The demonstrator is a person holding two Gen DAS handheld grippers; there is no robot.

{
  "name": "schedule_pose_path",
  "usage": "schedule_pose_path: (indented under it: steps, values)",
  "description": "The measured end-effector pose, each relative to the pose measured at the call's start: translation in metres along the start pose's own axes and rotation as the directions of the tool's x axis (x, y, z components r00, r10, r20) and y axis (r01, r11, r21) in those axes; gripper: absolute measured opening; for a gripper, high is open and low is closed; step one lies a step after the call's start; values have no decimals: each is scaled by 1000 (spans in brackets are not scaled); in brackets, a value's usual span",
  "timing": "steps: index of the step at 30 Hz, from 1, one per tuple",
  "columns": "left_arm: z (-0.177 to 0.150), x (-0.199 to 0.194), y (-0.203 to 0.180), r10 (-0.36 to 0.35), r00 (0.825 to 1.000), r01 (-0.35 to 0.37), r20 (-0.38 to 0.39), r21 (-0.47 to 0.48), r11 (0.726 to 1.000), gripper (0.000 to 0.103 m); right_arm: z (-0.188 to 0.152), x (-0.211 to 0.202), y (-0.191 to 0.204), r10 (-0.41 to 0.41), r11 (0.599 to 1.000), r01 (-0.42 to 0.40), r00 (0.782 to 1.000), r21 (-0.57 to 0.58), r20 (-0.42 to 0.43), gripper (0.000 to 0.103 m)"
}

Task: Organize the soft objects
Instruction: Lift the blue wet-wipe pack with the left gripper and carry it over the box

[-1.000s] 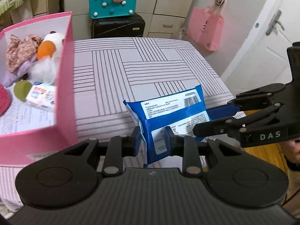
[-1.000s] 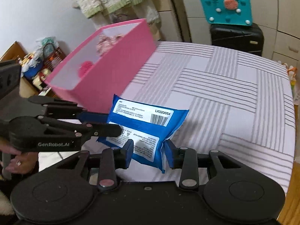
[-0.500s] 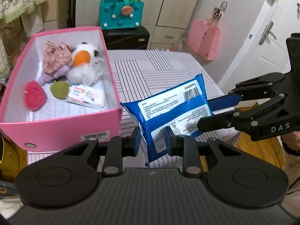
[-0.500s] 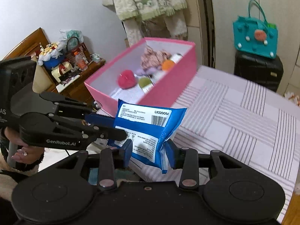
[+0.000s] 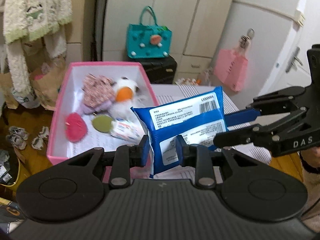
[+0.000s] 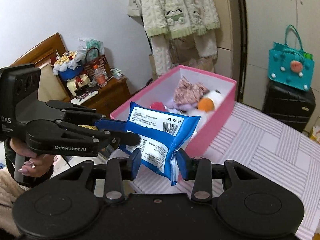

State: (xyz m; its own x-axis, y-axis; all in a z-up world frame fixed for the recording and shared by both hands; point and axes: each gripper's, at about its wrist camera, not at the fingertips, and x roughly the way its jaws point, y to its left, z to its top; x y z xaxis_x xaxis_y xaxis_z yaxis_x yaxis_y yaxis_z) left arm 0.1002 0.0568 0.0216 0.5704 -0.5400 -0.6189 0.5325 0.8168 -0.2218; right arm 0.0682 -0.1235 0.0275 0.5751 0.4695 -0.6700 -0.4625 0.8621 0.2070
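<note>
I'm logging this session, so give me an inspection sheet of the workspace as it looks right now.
Surface: table with striped cloth, bare where it shows.
Job's things: blue wipes pack held in the air beside the pink box; the box holds a plush toy, patterned fabric, a red and a green round item, and a small white packet.
Clutter: shoes on the floor.
Grippers: left tongs and right tongs are each shut on the pack.
Cables: nothing seen.
Surroundings: teal bag on a black suitcase, pink bag hanging, cupboards, hanging fleece clothes.
</note>
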Motion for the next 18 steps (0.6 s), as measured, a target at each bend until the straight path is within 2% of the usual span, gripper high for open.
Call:
schedule_pose_path:
  steps: [6, 12, 18]
  values:
    - [19, 5, 31, 56, 998, -54, 32, -51, 997, 27, 31, 32, -2, 3, 1000, -3, 1000, -12, 5, 45]
    - [34, 32, 66, 115, 993, -114, 0, -132, 985, 27, 56, 81, -11, -22, 1000, 22, 999, -12, -35, 45]
    - [38, 63, 90, 151, 985, -162, -77, -157, 974, 27, 67, 123, -28, -27, 999, 29, 995, 19, -100, 45]
